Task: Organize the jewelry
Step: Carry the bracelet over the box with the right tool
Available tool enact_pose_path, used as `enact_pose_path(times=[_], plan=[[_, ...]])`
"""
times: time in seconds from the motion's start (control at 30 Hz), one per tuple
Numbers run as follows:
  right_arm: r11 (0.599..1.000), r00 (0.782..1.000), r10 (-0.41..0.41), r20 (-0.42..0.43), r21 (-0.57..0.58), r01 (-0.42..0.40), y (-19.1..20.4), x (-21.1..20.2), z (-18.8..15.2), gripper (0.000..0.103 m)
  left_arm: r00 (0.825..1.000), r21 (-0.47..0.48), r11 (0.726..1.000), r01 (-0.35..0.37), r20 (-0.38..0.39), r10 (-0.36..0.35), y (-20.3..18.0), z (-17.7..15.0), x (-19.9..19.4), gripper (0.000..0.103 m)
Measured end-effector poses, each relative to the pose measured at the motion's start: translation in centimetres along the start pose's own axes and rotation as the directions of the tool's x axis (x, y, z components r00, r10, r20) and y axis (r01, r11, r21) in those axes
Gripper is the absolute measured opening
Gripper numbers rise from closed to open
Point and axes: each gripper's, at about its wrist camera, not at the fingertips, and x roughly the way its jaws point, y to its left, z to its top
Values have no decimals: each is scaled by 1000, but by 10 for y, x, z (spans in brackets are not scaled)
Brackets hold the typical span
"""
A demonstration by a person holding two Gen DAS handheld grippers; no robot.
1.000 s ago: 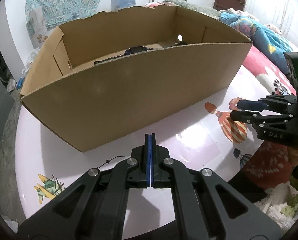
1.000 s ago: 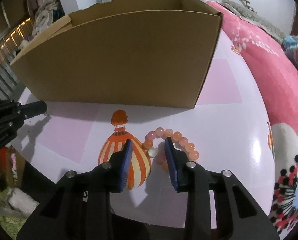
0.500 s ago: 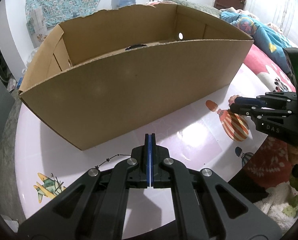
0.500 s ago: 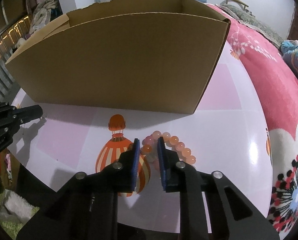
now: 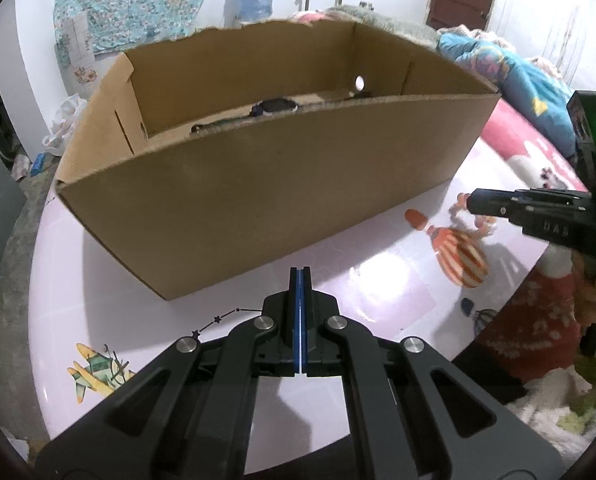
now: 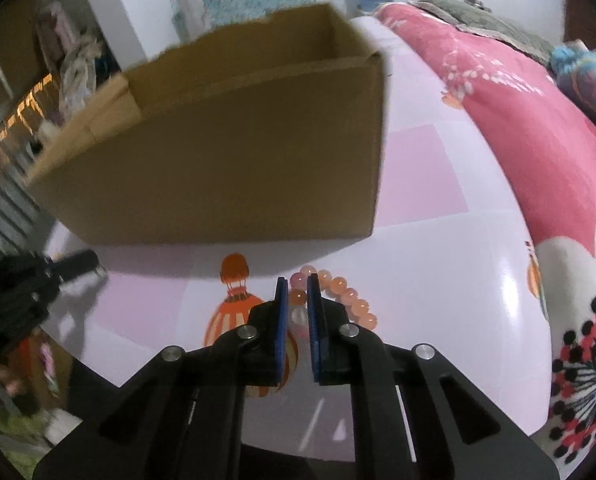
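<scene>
Bead bracelet (image 6: 340,294), one, peach and pink beads: lying on the glossy white table (image 6: 438,280), close to the front wall of the cardboard box (image 6: 234,168). Part of its loop is sitting between the blue pads of the right gripper (image 6: 298,292); the rest is curving out toward 3 o'clock of the fingertips. Jaws are closing, gap now narrow, beads between them. Whether the pads are already pressing on the beads cannot be told from this view.

In the left wrist view the same bracelet (image 5: 468,216) is showing at 3 o'clock, blurred, partly behind the right gripper (image 5: 472,202).

Left gripper (image 5: 299,276): fully closed, blue pads meeting. One thin dark chain with small star charms (image 5: 218,318) is trailing out from it toward 9 o'clock over the table. Whether the pads are pinching its end cannot be told.

Box count: one, open-topped, standing at 12 o'clock of both grippers. Inside, one dark watch-like piece (image 5: 276,106) is lying on the floor of the box. One round hole is showing in the far wall.

Printed on the table: one orange striped balloon (image 6: 234,308) just at 9 o'clock of the right fingertips, one small plane (image 5: 94,372) at 8 o'clock of the left gripper.

A pink floral blanket (image 6: 518,128) is lying at 2 o'clock.
</scene>
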Motion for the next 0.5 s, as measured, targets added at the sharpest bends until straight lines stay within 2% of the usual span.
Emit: enact_pose_path(times=[0.23,0.4,0.5], plan=[[979,984,133,122,138,-150,-23,-46,14,10,992,-36,994,103,77,-100,13,4,-45,0],[971,958,182,223,112,-211,-15,-81,28,9,982,-8,991,133,135,-131,16,16,-85,0],[961,932,232,277,79,-263,-10,-101,41,10,972,-10,986,167,171,-163,19,28,-106,0]])
